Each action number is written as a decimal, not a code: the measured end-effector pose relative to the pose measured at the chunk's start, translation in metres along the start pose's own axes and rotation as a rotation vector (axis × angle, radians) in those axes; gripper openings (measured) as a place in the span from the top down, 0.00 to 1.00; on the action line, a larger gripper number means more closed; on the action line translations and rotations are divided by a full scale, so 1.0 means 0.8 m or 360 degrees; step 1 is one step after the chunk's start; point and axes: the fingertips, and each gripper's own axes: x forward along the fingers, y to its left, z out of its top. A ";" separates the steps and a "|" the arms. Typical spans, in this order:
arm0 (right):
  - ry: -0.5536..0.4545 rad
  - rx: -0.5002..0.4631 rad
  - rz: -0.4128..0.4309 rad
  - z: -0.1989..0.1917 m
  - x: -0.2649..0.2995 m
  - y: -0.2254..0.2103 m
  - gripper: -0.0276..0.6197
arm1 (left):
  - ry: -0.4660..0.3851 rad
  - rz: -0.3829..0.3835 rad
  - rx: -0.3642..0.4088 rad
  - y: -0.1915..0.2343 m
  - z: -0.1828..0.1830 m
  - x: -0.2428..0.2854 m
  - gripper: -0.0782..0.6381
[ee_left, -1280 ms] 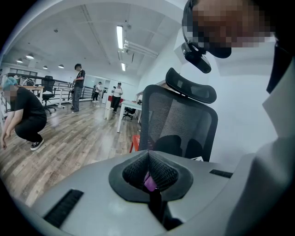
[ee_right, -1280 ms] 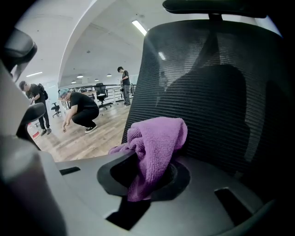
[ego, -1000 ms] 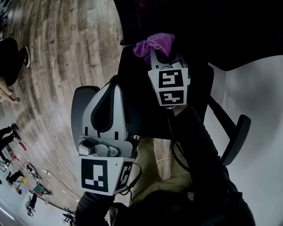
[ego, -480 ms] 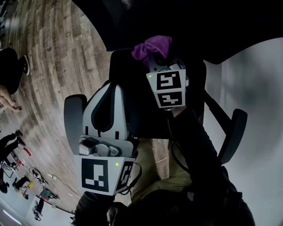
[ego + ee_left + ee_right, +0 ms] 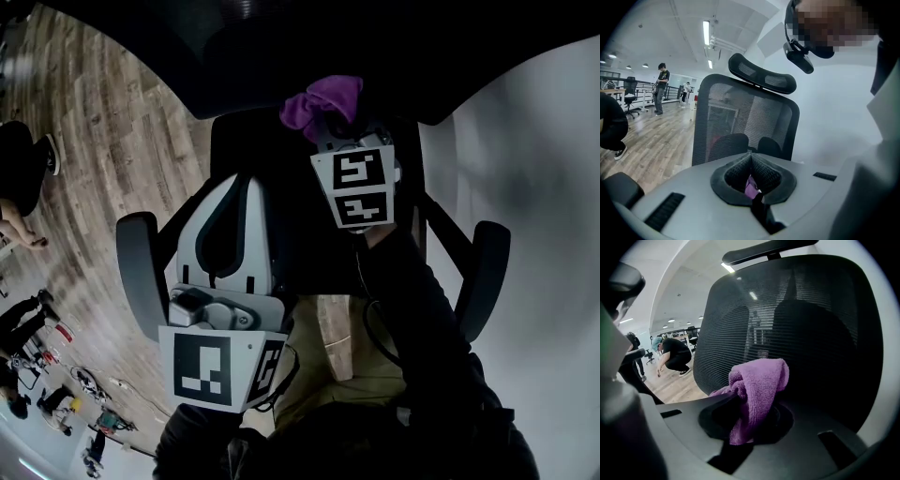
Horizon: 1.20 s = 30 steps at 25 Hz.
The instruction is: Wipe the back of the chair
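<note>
Purple terry cloth: soft, fuzzy looped pile, matt, bunched in folds, clamped in the right gripper jaws.
Black mesh chair back: fine woven mesh with horizontal ribbing, semi-transparent, matt.
Black mesh headrest: same open weave, with a smooth plastic-looking rim.
Left gripper: smooth light-grey plastic shell, matt with a faint sheen. Its jaws, together at the tips, are lined with dark pads of knurled, rubber-like texture.
Right gripper shell: smooth, matt, dark in its own view.
Black chair armrest, left: smooth, matt, looks padded.
Grey-brown plank floor: wood grain, low sheen.
</note>
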 end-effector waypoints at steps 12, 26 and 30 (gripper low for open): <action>0.0013 0.0025 -0.0029 -0.015 -0.013 -0.052 0.86 | 0.0035 -0.0067 0.0050 -0.048 -0.005 0.038 0.88; 0.0054 0.0064 -0.0172 -0.046 -0.044 -0.109 0.86 | 0.0036 -0.0150 0.0097 -0.096 -0.012 0.055 0.88; 0.0060 0.0066 -0.0234 -0.062 -0.044 -0.122 0.86 | 0.0036 -0.0179 0.0114 -0.101 -0.024 0.061 0.88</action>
